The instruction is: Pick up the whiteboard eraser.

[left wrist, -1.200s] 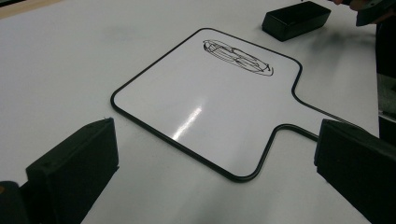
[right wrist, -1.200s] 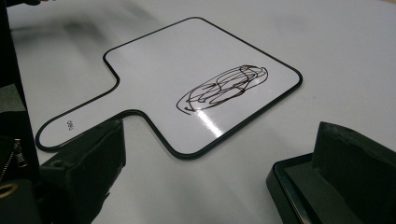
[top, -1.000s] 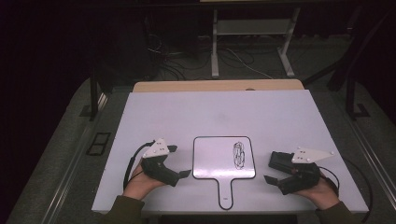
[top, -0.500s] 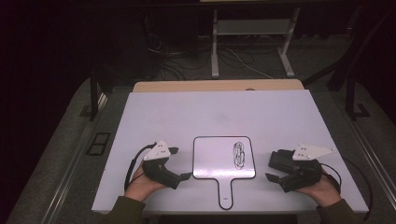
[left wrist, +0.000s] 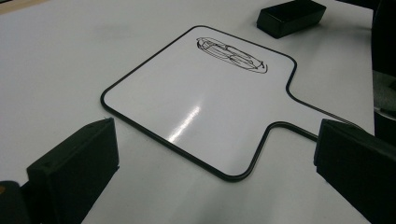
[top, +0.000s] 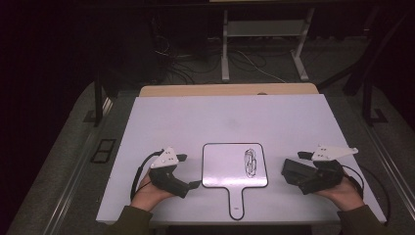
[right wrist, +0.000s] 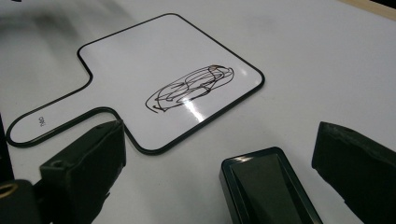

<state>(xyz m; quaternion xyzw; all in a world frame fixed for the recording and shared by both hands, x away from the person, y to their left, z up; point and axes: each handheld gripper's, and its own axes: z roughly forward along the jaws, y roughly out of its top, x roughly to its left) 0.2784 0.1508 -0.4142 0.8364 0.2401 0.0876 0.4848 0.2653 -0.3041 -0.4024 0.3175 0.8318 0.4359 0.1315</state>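
Observation:
A small handled whiteboard (top: 222,169) lies flat near the table's front edge, with a black scribble (top: 251,161) on its right half. My left gripper (top: 190,171) rests just left of the board, open, its jaws pointing at the board (left wrist: 201,102) with nothing between them. My right gripper (top: 295,171) sits to the board's right, also open. A black block eraser (right wrist: 266,186) lies on the table between its jaws, with a gap on each side. The same eraser (left wrist: 289,16) appears beyond the board in the left gripper view.
The white table (top: 230,117) stretches wide behind the board, with a wooden strip (top: 225,90) along its far edge. Metal stand legs and cables (top: 230,58) are on the dark floor beyond. Table edges run close outside both hands.
The right gripper's top plate has tipped up slightly. The left gripper, board and eraser have stayed in place.

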